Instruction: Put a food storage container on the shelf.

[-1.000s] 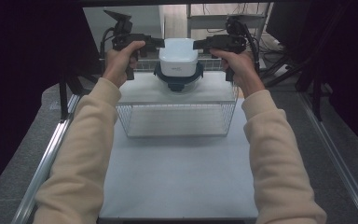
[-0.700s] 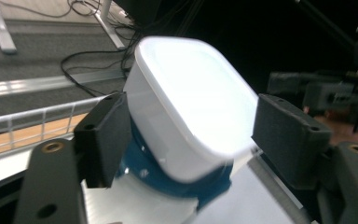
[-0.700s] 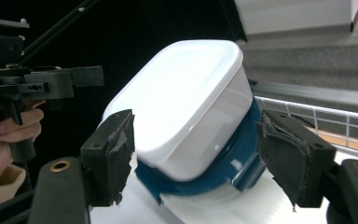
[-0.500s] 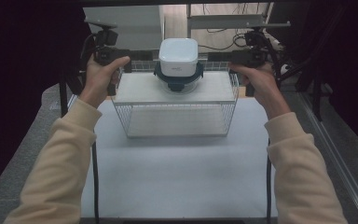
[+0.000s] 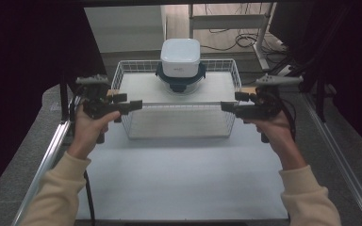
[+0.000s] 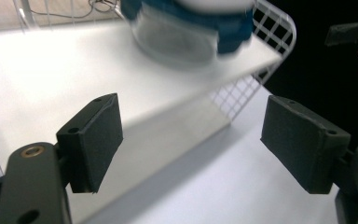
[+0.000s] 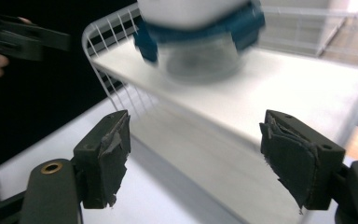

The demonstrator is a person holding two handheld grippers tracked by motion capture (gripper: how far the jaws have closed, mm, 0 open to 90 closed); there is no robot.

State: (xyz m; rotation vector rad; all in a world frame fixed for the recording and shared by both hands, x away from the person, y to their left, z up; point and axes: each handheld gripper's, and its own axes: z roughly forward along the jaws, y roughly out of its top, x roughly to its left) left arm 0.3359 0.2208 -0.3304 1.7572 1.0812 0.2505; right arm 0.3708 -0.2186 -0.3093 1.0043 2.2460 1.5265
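A clear container (image 5: 180,63) with a white lid and blue clips stands on a white board (image 5: 143,88) that lies across a wire basket (image 5: 179,126), toward its far edge. My left gripper (image 5: 133,105) hovers at the basket's front left corner, open and holding nothing. At the front right corner my right gripper (image 5: 227,106) is open too, its jaws pointing inward. In the left gripper view the left gripper (image 6: 191,144) looks over the board at the blurred container (image 6: 186,32). The right gripper (image 7: 196,158) faces the container (image 7: 200,37) likewise, with torn pads (image 7: 291,161).
The basket stands on a white table mat (image 5: 179,179) with metal rails (image 5: 45,160) along both sides. Dark curtains hang left and right. Beyond the table are a desk frame and cables (image 5: 235,40) on the floor.
Both hands have drawn back from the container's sides toward the person. They have come down to the basket's front corners. The container stays on the board.
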